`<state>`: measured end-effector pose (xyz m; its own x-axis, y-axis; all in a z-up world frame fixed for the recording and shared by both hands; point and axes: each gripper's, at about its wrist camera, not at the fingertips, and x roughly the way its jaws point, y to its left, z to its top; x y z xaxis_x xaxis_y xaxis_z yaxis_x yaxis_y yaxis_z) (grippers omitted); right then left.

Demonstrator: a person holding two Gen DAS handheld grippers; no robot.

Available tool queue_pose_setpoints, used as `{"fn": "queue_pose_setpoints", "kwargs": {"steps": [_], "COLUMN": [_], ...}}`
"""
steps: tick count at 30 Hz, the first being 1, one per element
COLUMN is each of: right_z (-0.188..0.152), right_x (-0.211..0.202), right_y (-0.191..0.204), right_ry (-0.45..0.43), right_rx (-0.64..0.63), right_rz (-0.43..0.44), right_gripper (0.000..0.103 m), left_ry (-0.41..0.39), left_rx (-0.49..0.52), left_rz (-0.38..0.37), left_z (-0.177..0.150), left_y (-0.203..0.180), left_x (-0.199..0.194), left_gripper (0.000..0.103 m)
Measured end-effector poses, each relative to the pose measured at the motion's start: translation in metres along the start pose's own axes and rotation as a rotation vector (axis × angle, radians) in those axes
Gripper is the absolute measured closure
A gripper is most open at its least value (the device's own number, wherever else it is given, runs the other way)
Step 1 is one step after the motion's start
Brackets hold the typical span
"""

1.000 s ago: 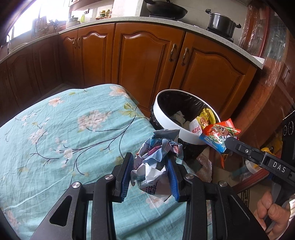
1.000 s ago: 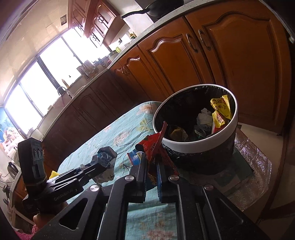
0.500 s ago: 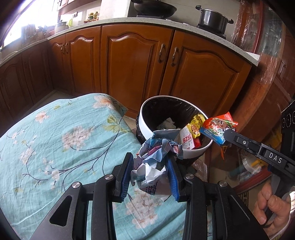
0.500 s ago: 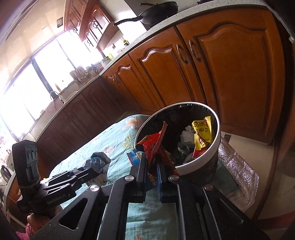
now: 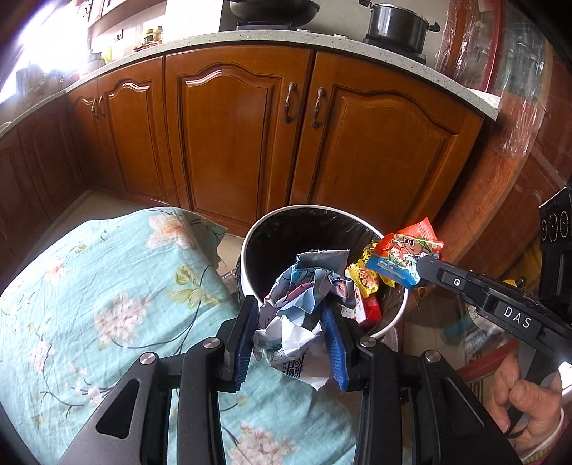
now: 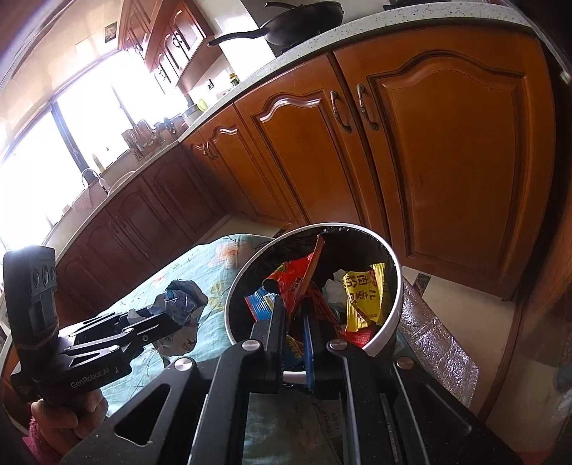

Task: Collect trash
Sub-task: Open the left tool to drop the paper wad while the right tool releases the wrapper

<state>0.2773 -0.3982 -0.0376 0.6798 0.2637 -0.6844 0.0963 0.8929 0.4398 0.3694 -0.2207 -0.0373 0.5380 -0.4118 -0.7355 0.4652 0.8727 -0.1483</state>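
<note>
wooden kitchen cabinets (image 5: pixel 228 136) with curved door panels fill the upper half of both views, under a pale speckled counter (image 5: pixel 200 41) carrying a dark wok (image 6: pixel 304 21) and a lidded pot (image 5: pixel 397 21); bright windows (image 6: pixel 53 150) occupy the left of the right wrist view. lower left of each frame: a bench covered by a teal floral cloth (image 5: pixel 89 304). just beyond its edge, at frame centre, stands a round trash bin (image 5: pixel 246 250) with a white rim and black liner, already containing a yellow wrapper (image 6: pixel 364 297), red packets and crumpled white paper. left gripper (image 5: pixel 291 332): blue-padded jaws set at a moderate width and pressed on both sides of a crumpled paper wad (image 5: pixel 304 307), printed in blue, pink and white; the wad sits at the near rim of the bin, its upper part overlapping the opening in the left wrist view. right gripper (image 6: pixel 295 318): jaws nearly closed, pinching a red and blue snack wrapper (image 6: pixel 293 282), which stands up over the bin opening in the right wrist view. in the left wrist view the same wrapper appears at right centre, over the bin's far-right rim. a hand (image 5: pixel 525 407) grips the right gripper's handle at lower right of that frame; another hand (image 6: pixel 68 415) holds the left gripper's handle at lower left of the right wrist view.
</note>
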Motion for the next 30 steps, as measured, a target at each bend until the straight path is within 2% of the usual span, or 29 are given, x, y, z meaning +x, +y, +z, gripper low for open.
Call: {"fn": "queue_pose_setpoints", "kwargs": {"steps": [14, 30], "right_z": [0.014, 0.017], "right_x": [0.019, 0.042], "right_y": [-0.011, -0.022], "right_ry": [0.034, 0.088], "right_rx": [-0.003, 0.005], "right_rz": [-0.024, -0.035], "right_gripper": [0.095, 0.095], "left_ry": [0.052, 0.087], "left_rx": [0.047, 0.049], "left_rz": [0.055, 0.075], "left_z": [0.024, 0.03], "left_y": [-0.016, -0.021], "left_x": [0.049, 0.074], "left_gripper": [0.068, 0.068]}}
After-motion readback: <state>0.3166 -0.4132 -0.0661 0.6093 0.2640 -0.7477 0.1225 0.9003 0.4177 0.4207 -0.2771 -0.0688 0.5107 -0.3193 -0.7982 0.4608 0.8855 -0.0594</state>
